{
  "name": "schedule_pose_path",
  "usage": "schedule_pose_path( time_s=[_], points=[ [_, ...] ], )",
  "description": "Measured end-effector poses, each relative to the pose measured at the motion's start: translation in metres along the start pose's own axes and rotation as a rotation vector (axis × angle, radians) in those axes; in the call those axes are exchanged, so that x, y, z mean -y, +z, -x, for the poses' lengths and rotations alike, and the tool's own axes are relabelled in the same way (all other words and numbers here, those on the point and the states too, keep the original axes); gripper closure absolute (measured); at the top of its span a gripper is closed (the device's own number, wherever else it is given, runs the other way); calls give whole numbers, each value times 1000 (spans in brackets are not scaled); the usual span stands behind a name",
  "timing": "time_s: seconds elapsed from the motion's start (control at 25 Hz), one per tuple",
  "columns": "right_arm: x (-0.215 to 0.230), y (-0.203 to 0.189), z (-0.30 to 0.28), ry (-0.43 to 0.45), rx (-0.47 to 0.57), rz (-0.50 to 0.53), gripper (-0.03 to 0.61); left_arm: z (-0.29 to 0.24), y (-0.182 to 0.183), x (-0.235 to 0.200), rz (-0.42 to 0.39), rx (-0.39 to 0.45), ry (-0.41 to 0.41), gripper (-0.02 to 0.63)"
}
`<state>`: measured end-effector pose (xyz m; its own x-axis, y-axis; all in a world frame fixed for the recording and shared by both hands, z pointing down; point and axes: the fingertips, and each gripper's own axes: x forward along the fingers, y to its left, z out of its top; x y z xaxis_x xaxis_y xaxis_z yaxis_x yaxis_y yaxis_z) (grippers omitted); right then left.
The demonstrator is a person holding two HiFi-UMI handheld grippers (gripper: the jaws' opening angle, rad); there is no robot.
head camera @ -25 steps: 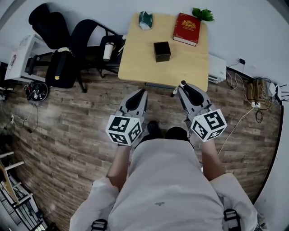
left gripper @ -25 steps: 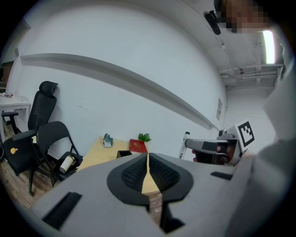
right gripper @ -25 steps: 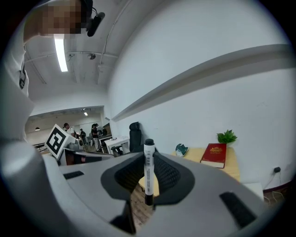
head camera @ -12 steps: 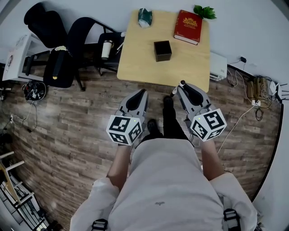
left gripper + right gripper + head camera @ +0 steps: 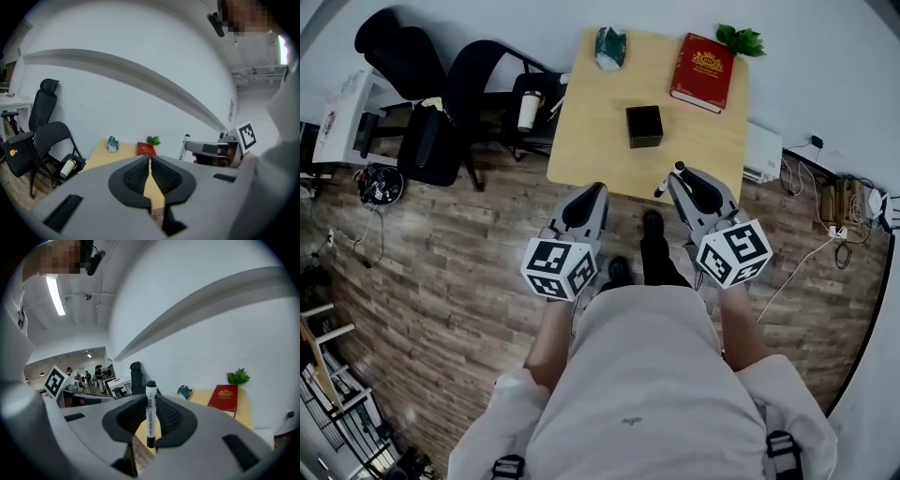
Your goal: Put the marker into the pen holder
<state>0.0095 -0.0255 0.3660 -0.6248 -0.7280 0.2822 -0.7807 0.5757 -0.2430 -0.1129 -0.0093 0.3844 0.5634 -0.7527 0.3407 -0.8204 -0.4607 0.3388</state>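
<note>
A white marker with a black cap (image 5: 150, 413) stands upright between the jaws of my right gripper (image 5: 151, 420), which is shut on it. In the head view the marker (image 5: 667, 181) pokes out of the right gripper (image 5: 682, 176) over the near edge of the wooden table (image 5: 600, 122). The black square pen holder (image 5: 644, 126) stands in the middle of that table, ahead of the right gripper. My left gripper (image 5: 598, 192) is shut and empty, level with the right one, short of the table edge. From the left gripper view its jaws (image 5: 150, 165) meet, and the marker (image 5: 183, 146) shows at right.
A red book (image 5: 710, 71), a green plant (image 5: 742, 40) and a teal crumpled object (image 5: 609, 46) lie at the table's far side. Black chairs (image 5: 455, 103) with a paper cup (image 5: 528, 108) stand left of the table. Cables (image 5: 834, 202) lie on the floor at right.
The person has stepped toward the table; both grippers now reach its near edge, the marker tip over the tabletop. The grip on the marker is unchanged.
</note>
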Motion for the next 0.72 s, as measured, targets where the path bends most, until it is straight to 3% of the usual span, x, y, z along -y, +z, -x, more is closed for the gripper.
schedule_pose_path(
  time_s=[0.72],
  points=[
    [90, 37, -78, 167, -29, -6, 511, -92, 39, -15, 33, 17, 159, 597]
  ],
)
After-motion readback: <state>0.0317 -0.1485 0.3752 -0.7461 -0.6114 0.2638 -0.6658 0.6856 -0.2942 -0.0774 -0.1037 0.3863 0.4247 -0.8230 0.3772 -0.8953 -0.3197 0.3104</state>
